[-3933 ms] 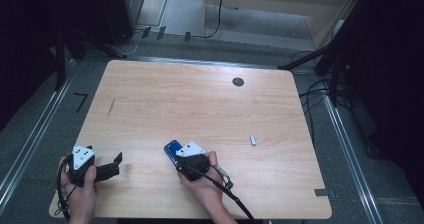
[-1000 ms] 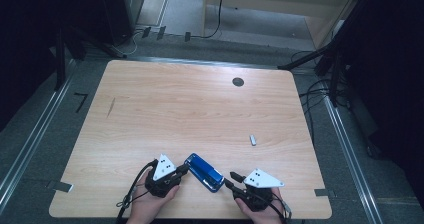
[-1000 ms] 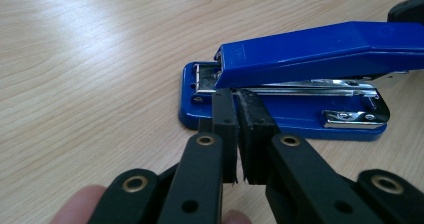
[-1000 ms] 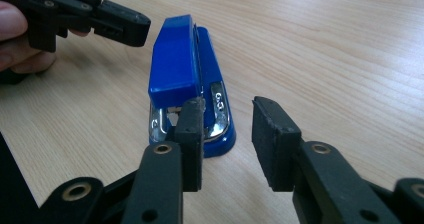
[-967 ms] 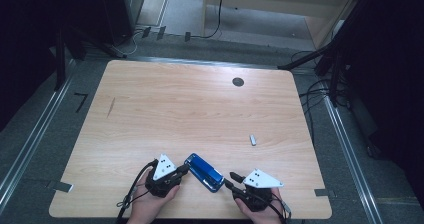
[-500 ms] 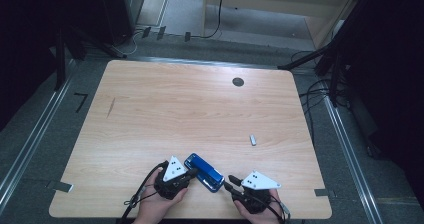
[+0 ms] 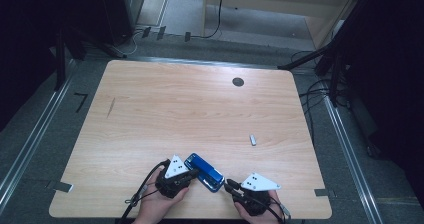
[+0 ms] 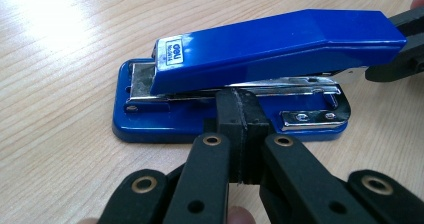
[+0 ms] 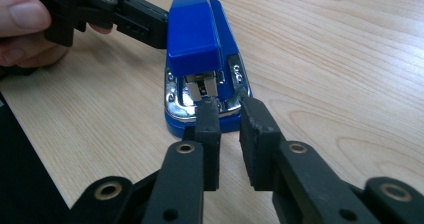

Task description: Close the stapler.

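Stapler (image 7: pixel 204 172) lies slantwise near the worktop's (image 7: pixel 200 109) front edge; left gripper (image 8: pixel 239 115), fingers closed, touches its long side, while right gripper (image 9: pixel 231 115), fingers slightly parted, meets its end.

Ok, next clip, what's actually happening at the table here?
A person works on a blue metal-and-plastic stapler lying near the front edge of the light wooden table, with a gripper in each hand. The left gripper, jaws closed together, presses its tip against the stapler's long side. The right gripper comes in at one end, jaws slightly apart at the chrome part, not clearly gripping anything. A small pale object, too small to identify, lies apart farther right.
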Motion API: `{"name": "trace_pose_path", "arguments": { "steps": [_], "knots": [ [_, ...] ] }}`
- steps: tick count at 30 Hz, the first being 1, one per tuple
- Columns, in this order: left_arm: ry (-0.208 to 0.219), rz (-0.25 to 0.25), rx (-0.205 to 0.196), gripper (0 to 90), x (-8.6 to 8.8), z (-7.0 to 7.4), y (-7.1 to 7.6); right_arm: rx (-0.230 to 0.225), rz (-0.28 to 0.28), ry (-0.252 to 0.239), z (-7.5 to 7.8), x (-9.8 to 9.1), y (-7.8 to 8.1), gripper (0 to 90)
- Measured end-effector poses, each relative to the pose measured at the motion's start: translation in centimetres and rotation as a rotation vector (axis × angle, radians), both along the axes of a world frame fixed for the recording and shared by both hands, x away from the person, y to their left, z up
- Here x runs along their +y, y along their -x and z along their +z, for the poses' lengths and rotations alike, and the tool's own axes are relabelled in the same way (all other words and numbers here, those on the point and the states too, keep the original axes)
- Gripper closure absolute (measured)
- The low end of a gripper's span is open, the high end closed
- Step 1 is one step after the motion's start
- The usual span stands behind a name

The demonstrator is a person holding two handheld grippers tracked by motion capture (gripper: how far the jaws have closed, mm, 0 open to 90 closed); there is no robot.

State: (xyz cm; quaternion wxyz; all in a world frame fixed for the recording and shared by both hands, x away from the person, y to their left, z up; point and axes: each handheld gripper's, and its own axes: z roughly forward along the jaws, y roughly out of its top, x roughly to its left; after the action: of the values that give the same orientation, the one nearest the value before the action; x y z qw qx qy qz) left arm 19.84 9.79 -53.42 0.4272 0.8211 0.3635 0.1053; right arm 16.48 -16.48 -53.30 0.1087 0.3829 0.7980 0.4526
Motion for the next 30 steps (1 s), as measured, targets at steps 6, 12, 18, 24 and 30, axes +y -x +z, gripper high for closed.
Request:
{"name": "trace_pose_path", "arguments": {
  "steps": [6, 12, 18, 24, 30],
  "knots": [
    [-0.020, -0.034, -0.025, 90.0, -0.6, 0.0, 0.3, 0.002, 0.014, -0.002, -0.1, 0.3, -0.2, 88.0],
    [-0.021, -0.046, -0.021, 90.0, -0.9, 0.0, 0.3, 0.015, 0.046, 0.000, -0.2, 0.7, -0.2, 90.0],
    [-0.015, -0.046, -0.009, 90.0, -0.8, 0.0, 0.2, 0.011, 0.073, 0.018, -0.2, 1.2, 0.0, 90.0],
    [-0.009, -0.044, -0.002, 90.0, -0.7, 0.0, 0.1, 0.008, 0.055, 0.010, 0.0, 1.1, -0.1, 90.0],
    [-0.015, -0.044, -0.008, 90.0, -0.7, 0.0, 0.2, -0.015, 0.042, 0.000, 0.2, 1.1, 0.1, 90.0]
  ]
}}
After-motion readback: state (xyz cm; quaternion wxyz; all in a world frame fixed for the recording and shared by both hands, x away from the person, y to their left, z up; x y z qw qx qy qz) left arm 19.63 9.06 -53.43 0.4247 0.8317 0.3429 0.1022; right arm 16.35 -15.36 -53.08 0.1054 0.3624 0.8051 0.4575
